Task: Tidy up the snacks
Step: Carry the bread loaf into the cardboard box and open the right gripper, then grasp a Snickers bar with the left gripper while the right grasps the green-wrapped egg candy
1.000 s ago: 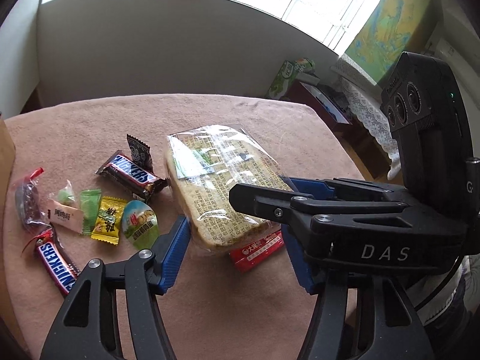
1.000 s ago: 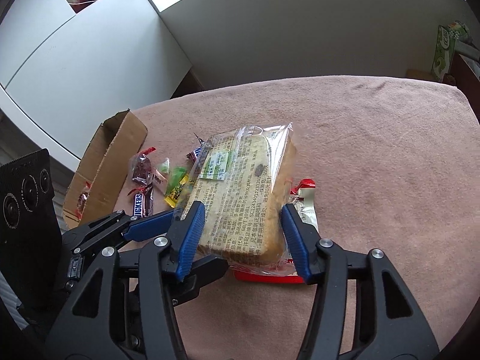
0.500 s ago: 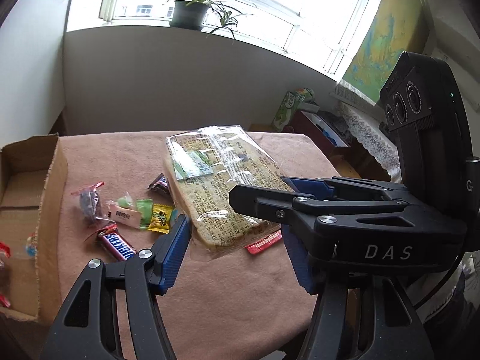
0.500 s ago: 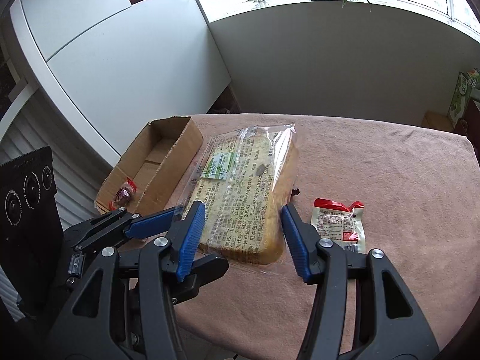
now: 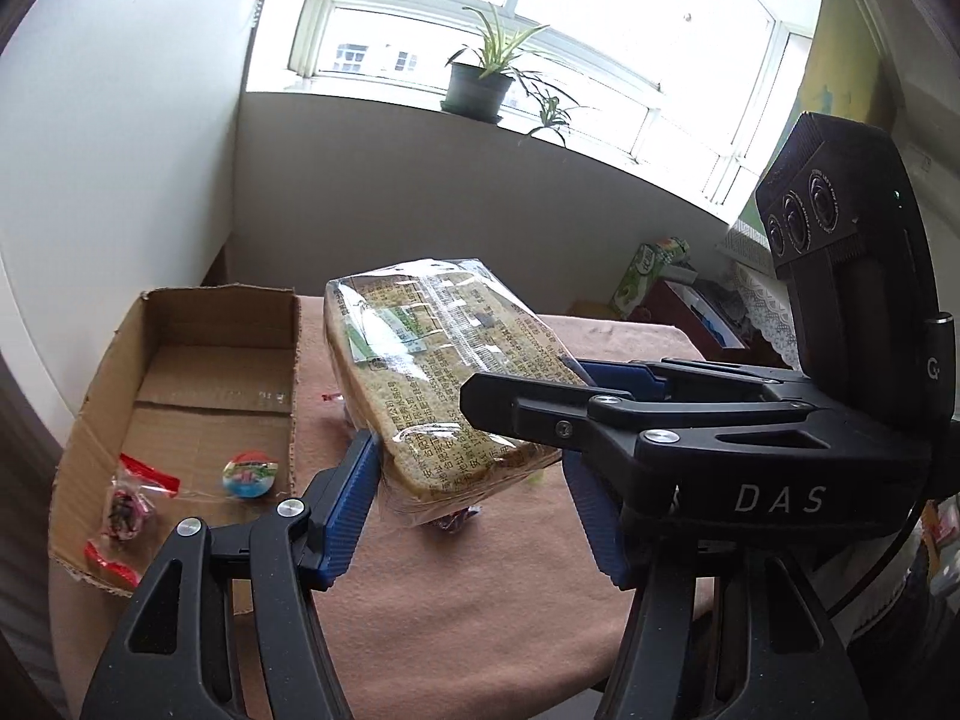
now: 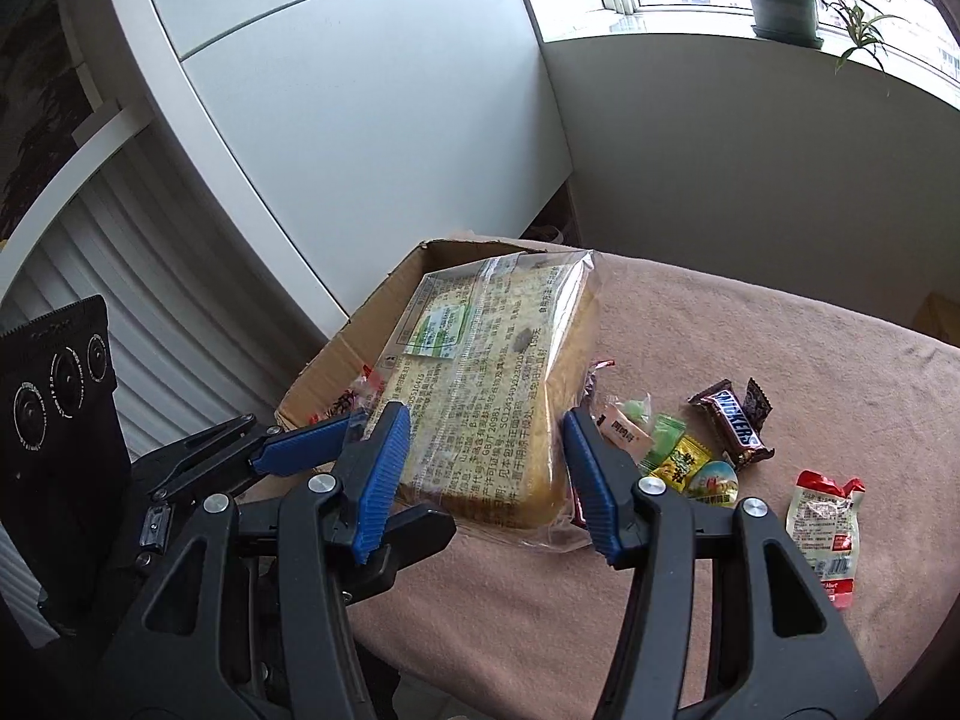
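Observation:
A clear bag of sliced bread (image 5: 438, 372) hangs in the air above the pink-covered table (image 5: 480, 618), its far end tipped toward the open cardboard box (image 5: 204, 384). My left gripper (image 5: 474, 510) and my right gripper (image 6: 486, 480) each grip the near end of the bread bag (image 6: 492, 396) between blue pads. The box holds a round jelly cup (image 5: 249, 473) and red-wrapped sweets (image 5: 129, 504). On the table lie a Snickers bar (image 6: 735, 429), small green and yellow candies (image 6: 672, 450) and a red-and-white packet (image 6: 825, 531).
The box (image 6: 360, 348) stands at the table's left edge beside a white cabinet (image 6: 360, 132). A white wall (image 5: 420, 210) and a windowsill with potted plants (image 5: 480, 84) lie behind. Low furniture with a green carton (image 5: 648, 276) stands at the right.
Both grippers have lifted the bread bag off the table and carried it left toward the cardboard box. The red packet it covered now lies bare on the table.

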Demonstrator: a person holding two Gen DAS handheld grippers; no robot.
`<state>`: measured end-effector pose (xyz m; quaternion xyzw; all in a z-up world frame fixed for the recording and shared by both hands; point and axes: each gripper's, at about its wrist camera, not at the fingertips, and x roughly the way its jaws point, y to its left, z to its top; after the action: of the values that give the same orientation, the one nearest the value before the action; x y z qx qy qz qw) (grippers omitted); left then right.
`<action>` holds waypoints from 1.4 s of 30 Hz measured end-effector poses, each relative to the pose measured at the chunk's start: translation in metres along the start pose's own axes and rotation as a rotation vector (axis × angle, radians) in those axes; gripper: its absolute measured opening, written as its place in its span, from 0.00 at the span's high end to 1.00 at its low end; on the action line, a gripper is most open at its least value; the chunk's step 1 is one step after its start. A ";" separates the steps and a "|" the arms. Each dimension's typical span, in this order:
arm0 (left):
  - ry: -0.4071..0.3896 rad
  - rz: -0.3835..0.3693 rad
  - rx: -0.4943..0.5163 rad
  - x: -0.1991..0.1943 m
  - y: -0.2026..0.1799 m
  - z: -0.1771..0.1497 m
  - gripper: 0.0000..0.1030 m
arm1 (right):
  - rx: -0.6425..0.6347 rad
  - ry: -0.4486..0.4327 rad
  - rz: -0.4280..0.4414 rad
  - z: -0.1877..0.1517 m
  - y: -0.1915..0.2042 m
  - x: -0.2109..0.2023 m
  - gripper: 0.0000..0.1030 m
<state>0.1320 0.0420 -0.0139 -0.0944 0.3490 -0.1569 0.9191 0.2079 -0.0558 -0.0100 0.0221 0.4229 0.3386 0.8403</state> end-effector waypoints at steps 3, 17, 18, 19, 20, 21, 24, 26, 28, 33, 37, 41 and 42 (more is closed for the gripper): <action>-0.006 0.031 -0.018 -0.006 0.020 0.000 0.40 | -0.016 0.013 0.021 0.006 0.017 0.019 0.46; -0.010 0.130 -0.095 -0.016 0.086 -0.003 0.40 | -0.041 0.080 0.095 0.025 0.056 0.089 0.46; -0.010 0.134 -0.099 -0.016 0.090 -0.003 0.40 | -0.042 0.082 0.098 0.026 0.057 0.092 0.46; -0.010 0.138 -0.101 -0.017 0.092 -0.003 0.40 | -0.045 0.084 0.101 0.027 0.057 0.095 0.46; -0.010 0.142 -0.105 -0.017 0.096 -0.003 0.40 | -0.050 0.087 0.103 0.028 0.057 0.098 0.46; -0.010 0.145 -0.108 -0.017 0.098 -0.003 0.40 | -0.054 0.089 0.104 0.029 0.059 0.102 0.46; -0.003 0.165 -0.107 -0.015 0.105 -0.005 0.40 | -0.077 0.104 0.084 0.030 0.062 0.111 0.39; 0.006 0.244 -0.096 -0.009 0.109 -0.006 0.39 | -0.101 0.082 0.012 0.030 0.063 0.112 0.25; 0.020 0.267 -0.113 -0.009 0.119 -0.013 0.40 | -0.109 0.068 0.002 0.027 0.062 0.109 0.23; 0.029 0.264 -0.147 -0.011 0.129 -0.022 0.40 | -0.091 0.069 -0.009 0.022 0.050 0.100 0.23; 0.019 0.255 -0.156 -0.016 0.126 -0.023 0.40 | -0.065 0.061 -0.018 0.021 0.037 0.086 0.23; 0.017 0.241 -0.153 -0.016 0.117 -0.021 0.40 | -0.042 0.045 -0.038 0.013 0.018 0.068 0.23; 0.016 0.235 -0.150 -0.016 0.113 -0.021 0.40 | -0.037 0.042 -0.048 0.011 0.013 0.062 0.23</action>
<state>0.1320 0.1521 -0.0517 -0.1200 0.3759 -0.0223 0.9186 0.2347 -0.0067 -0.0421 -0.0105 0.4344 0.3266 0.8394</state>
